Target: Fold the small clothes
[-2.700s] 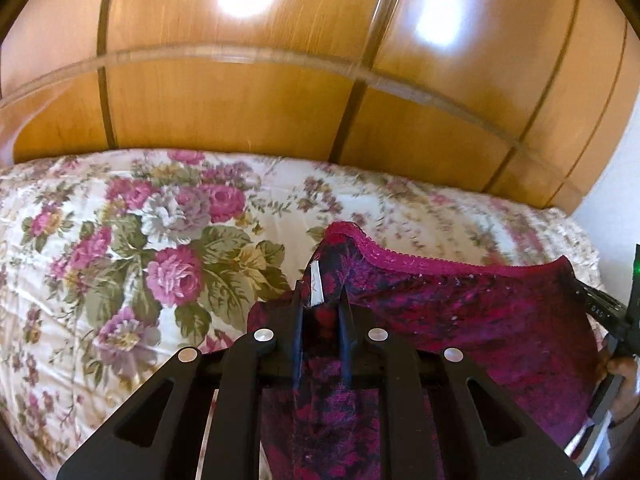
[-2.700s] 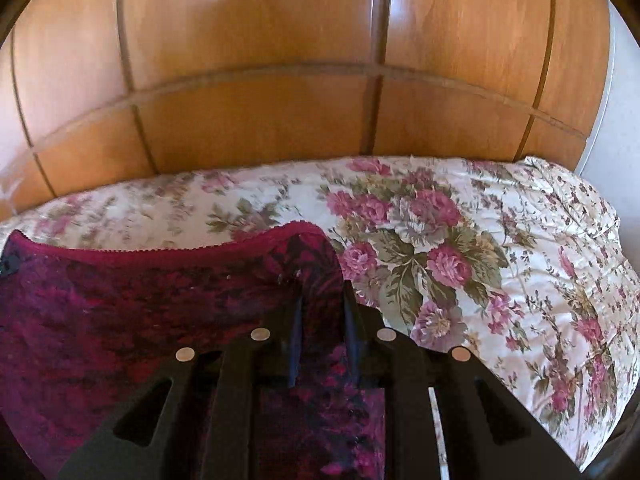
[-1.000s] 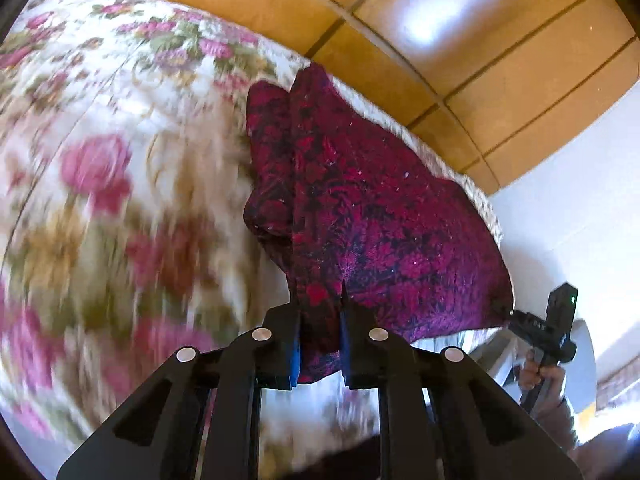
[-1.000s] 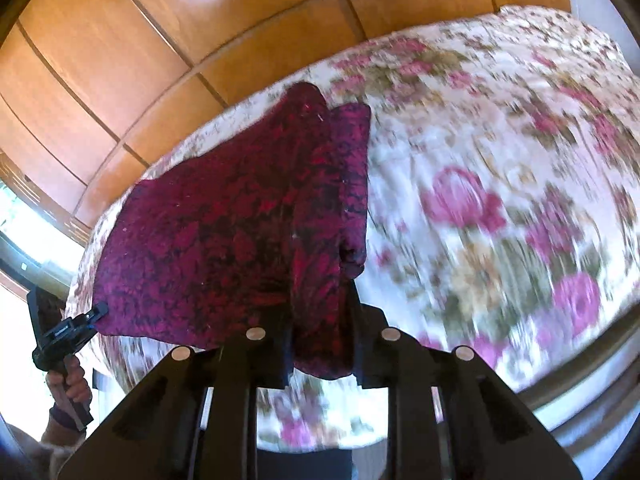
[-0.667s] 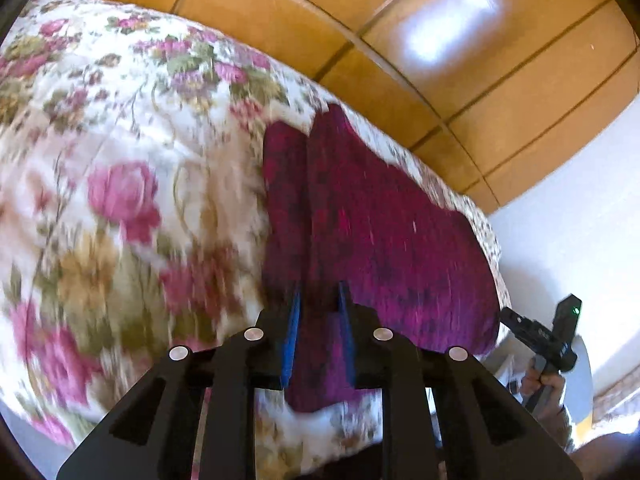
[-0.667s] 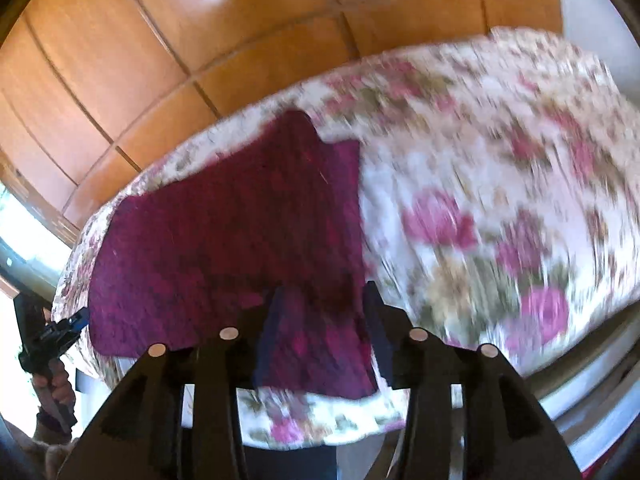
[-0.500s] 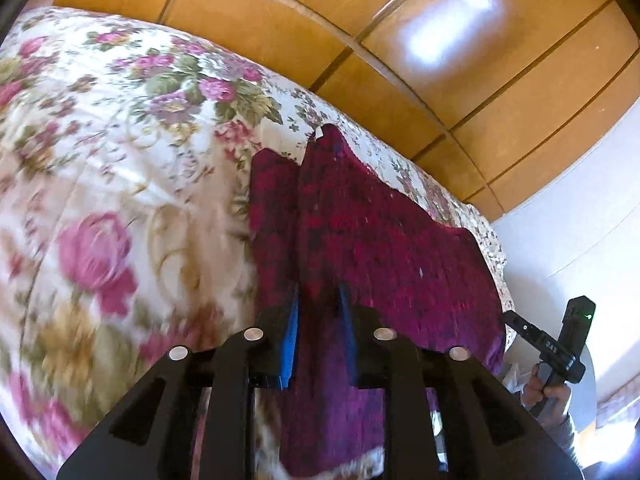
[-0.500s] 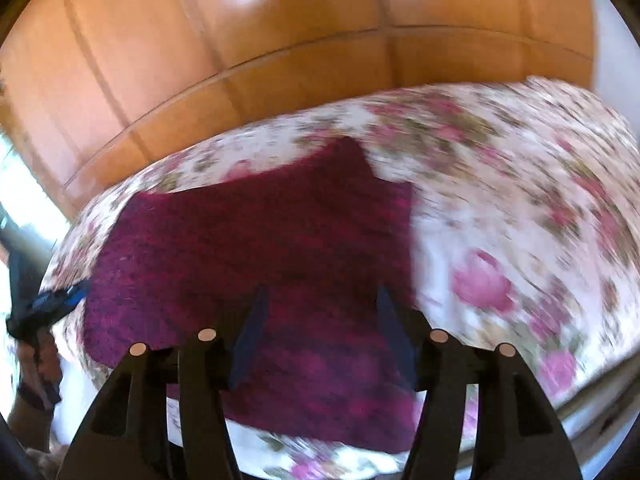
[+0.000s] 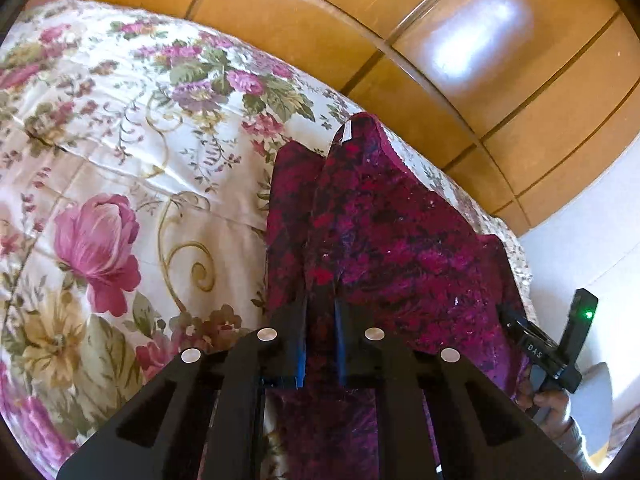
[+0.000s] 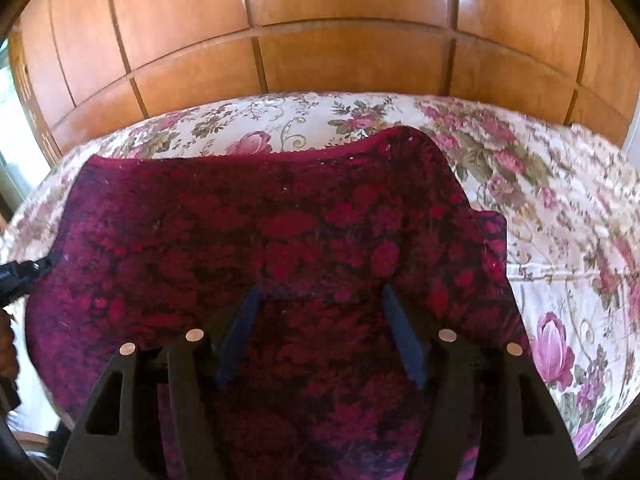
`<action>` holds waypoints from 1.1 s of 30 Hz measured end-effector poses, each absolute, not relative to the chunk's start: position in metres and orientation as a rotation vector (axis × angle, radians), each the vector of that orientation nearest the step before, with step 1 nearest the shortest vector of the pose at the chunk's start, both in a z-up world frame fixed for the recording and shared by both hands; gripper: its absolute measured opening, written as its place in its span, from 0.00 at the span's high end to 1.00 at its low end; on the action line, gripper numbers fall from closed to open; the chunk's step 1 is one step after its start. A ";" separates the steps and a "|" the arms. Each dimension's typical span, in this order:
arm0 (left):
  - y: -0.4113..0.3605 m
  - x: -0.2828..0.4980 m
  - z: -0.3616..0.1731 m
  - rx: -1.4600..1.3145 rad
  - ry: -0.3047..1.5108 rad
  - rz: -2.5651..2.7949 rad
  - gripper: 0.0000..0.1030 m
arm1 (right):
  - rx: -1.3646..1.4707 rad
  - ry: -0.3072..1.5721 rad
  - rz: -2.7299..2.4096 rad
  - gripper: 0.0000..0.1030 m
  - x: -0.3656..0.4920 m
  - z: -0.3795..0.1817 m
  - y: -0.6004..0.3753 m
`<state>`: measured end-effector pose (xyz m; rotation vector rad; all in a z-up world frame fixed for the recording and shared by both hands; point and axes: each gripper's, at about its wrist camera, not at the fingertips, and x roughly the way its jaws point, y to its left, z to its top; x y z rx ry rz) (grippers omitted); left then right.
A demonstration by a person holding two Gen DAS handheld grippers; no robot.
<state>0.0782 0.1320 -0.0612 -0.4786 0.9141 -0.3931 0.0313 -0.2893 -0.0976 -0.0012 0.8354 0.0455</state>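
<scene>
- On the flowered bedspread (image 9: 120, 184), before the wooden wall panels (image 10: 320, 60), lies the dark red garment (image 10: 280, 232), folded over.
- The left gripper (image 9: 320, 312) has just closed, fingers pinching the cloth's near edge.
- The right gripper (image 10: 316, 300) has just opened, fingers spread above the cloth.

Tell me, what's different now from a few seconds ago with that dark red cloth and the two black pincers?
Both pincers then pinched the crimson patterned garment by its top edge; since then it was turned and laid on the floral bedspread. The right gripper has just been opening and let go. The left gripper closed again and pinches the near edge. Bedspread and wooden panelling are unchanged.
</scene>
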 end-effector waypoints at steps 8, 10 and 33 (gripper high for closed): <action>0.105 0.107 -0.008 -0.272 0.804 -0.296 0.81 | 0.021 0.843 0.032 0.33 0.031 -0.087 -0.287; 0.096 0.118 -0.007 -0.233 0.807 -0.289 0.81 | 0.038 0.839 0.037 0.28 0.033 -0.081 -0.286; 0.062 0.146 -0.023 -0.064 0.800 -0.250 0.81 | 0.065 0.889 -0.070 0.27 0.101 -0.085 -0.316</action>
